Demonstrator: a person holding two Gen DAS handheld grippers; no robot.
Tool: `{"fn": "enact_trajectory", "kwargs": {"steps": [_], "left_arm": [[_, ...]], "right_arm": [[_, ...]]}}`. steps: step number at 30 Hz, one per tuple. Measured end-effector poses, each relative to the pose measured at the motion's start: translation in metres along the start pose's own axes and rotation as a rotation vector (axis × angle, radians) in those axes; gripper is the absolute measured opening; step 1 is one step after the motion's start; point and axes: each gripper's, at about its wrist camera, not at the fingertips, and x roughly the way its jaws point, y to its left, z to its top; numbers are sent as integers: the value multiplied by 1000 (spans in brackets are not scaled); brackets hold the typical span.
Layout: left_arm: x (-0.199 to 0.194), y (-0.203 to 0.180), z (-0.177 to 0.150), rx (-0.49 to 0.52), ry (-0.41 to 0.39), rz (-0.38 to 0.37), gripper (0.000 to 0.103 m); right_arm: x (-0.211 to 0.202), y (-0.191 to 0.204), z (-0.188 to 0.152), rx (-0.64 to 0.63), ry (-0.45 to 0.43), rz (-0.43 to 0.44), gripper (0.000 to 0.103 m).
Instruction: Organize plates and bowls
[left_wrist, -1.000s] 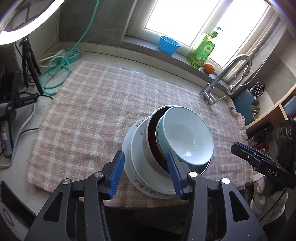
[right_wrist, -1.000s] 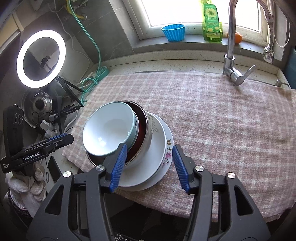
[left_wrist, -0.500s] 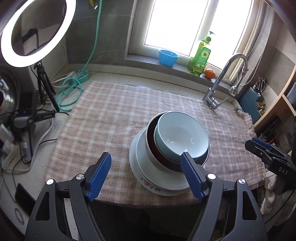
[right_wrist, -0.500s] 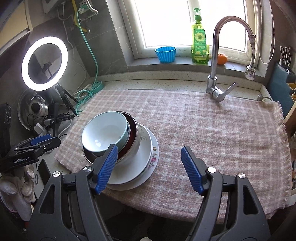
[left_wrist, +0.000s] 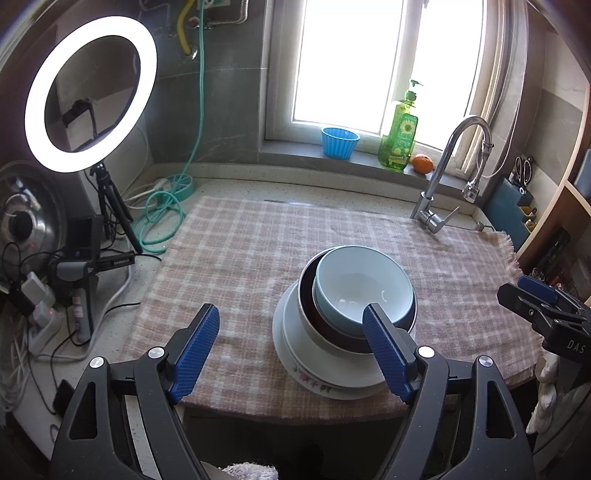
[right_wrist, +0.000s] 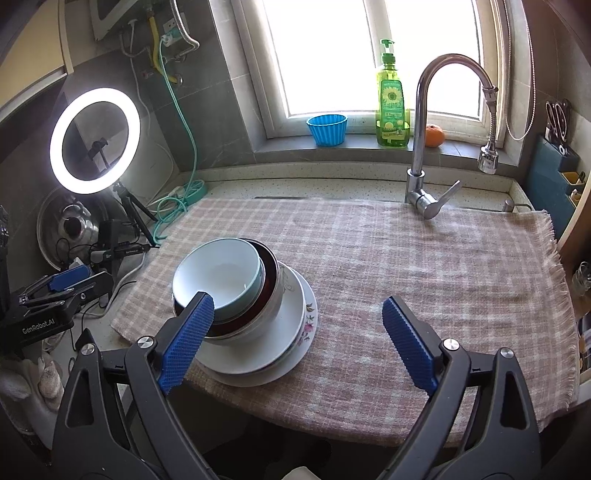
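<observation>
A stack of dishes stands near the front edge of the checked cloth (left_wrist: 240, 251). A pale blue bowl (left_wrist: 362, 288) sits on top, inside a dark red bowl (left_wrist: 314, 317), on white flowered plates (left_wrist: 314, 380). The same pale blue bowl (right_wrist: 218, 277) and plates (right_wrist: 291, 332) show in the right wrist view. My left gripper (left_wrist: 291, 347) is open and empty, held back in front of the stack. My right gripper (right_wrist: 299, 339) is open and empty, also short of the stack, its left finger in front of the bowls.
A tap (right_wrist: 424, 147) stands at the back right. A blue cup (right_wrist: 327, 127), a green soap bottle (right_wrist: 391, 99) and an orange (right_wrist: 434, 134) sit on the window sill. A ring light (left_wrist: 88, 92), cables and a pot lid crowd the left.
Both grippers have opened wide and drawn back and up from the stack. The dishes have not moved.
</observation>
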Motion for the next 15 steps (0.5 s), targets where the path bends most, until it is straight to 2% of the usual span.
{"fn": "enact_trajectory", "kwargs": {"steps": [15], "left_arm": [[-3,-1,0,-21,-2,-2,80]], "right_arm": [[0,3,0,-7,1,-1,95]]}}
